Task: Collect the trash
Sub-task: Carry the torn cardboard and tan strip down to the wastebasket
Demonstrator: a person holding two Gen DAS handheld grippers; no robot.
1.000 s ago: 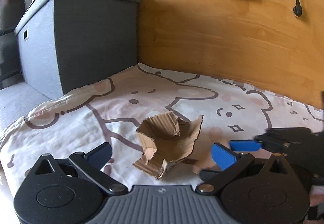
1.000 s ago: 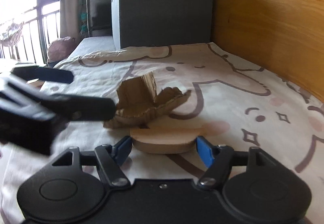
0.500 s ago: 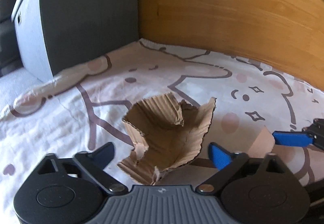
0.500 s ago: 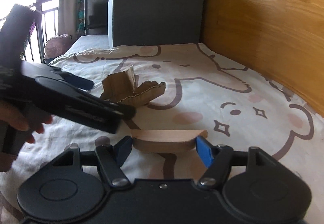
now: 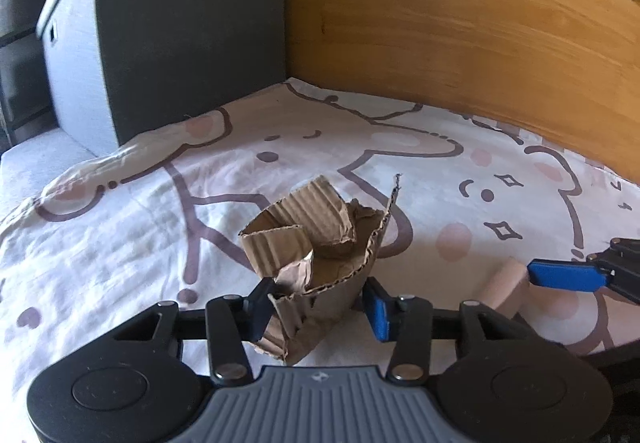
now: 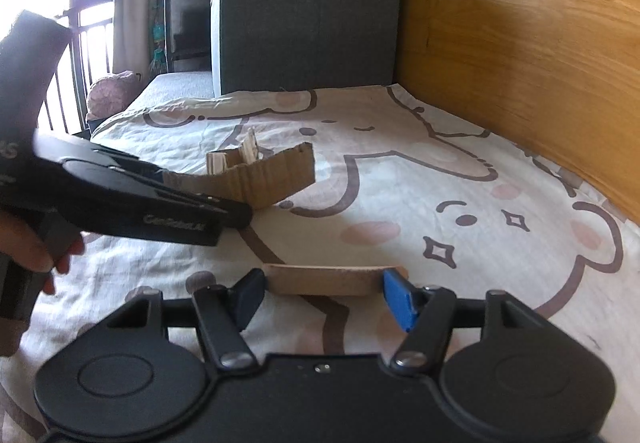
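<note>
- Two grippers in play, both closed on cardboard scraps over the bedsheet (image 5: 120, 235).
- L gripper (image 5: 320, 313): jaws pinched in on the torn corrugated cardboard (image 5: 316, 243), pads touching both sides at its lower part. Piece sits crumpled and roughly upright between my fingers, ragged edge sticking up on the right.
- From the R wrist view, same torn cardboard (image 6: 260, 175) sticks out past the L gripper (image 6: 224, 205) tip and looks lifted off the sheet, can't say for sure.
- R gripper (image 6: 322, 297): jaws narrowed onto the flat curved cardboard piece (image 6: 332, 279), one pad at each end, piece lying crosswise between them. Can't tell if it's touching the sheet or just above it.
- From the L wrist view, R gripper's blue finger (image 5: 564, 277) shows at far right w/ that tan piece (image 5: 508, 283) against it.
- Both scraps near each other, mid-sheet, well apart from the wooden wall (image 5: 460, 35).
- Dark grey storage box (image 5: 176, 31) at the far end of the bed, against the wall.
- My L hand (image 6: 36, 251) visible on the handle, left edge of the R view.
</note>
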